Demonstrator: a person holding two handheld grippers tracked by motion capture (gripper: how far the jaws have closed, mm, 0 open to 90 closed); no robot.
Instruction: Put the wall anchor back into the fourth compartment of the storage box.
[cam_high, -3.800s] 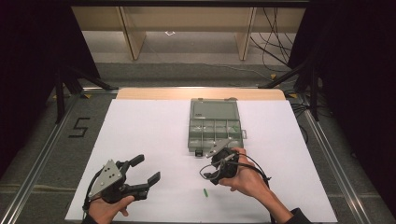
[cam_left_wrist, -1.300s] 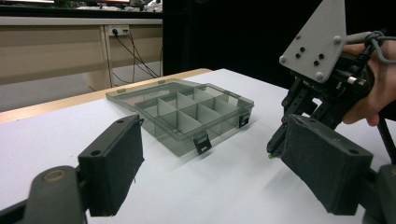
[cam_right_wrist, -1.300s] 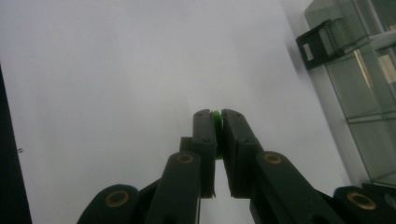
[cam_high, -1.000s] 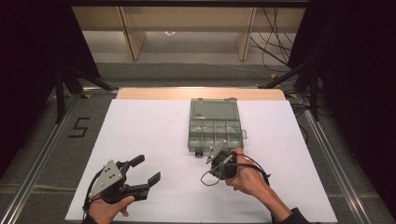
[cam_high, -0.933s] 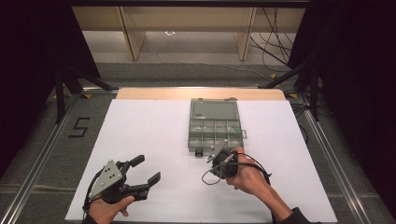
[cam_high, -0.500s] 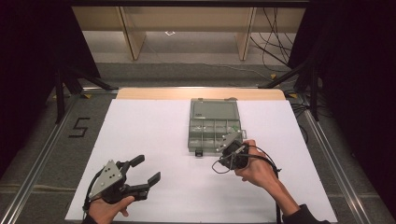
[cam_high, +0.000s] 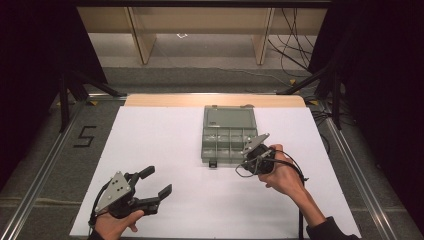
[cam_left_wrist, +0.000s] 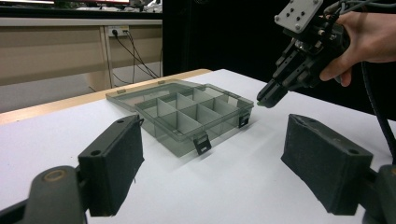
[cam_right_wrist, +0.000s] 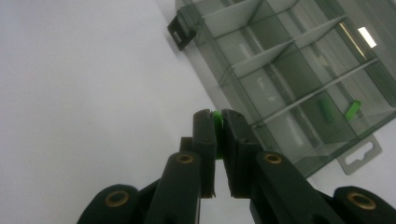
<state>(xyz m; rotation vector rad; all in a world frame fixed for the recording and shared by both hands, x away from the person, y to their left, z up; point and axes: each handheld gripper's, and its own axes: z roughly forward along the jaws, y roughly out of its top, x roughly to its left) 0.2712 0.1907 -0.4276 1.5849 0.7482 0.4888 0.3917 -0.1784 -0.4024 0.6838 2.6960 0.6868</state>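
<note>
The left tool is held low at the near left of the desk, jaws spread wide apart. The right tool, gripped in the right hand, has its jaws pressed together on a small green piece.

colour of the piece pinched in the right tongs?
Bright green piece, clamped between the right tongs; clearest in the right gripper view.

The white table top lies bare across its whole left half and along the near edge, giving open passage there. The translucent grey plastic compartment box with its lid laid open at the far side stands mid-table. Just beside its near right corner hangs the right gripper, jaws pinched on a small green piece. The left gripper, jaws spread wide, sits near the front left, well apart from the box.
</note>
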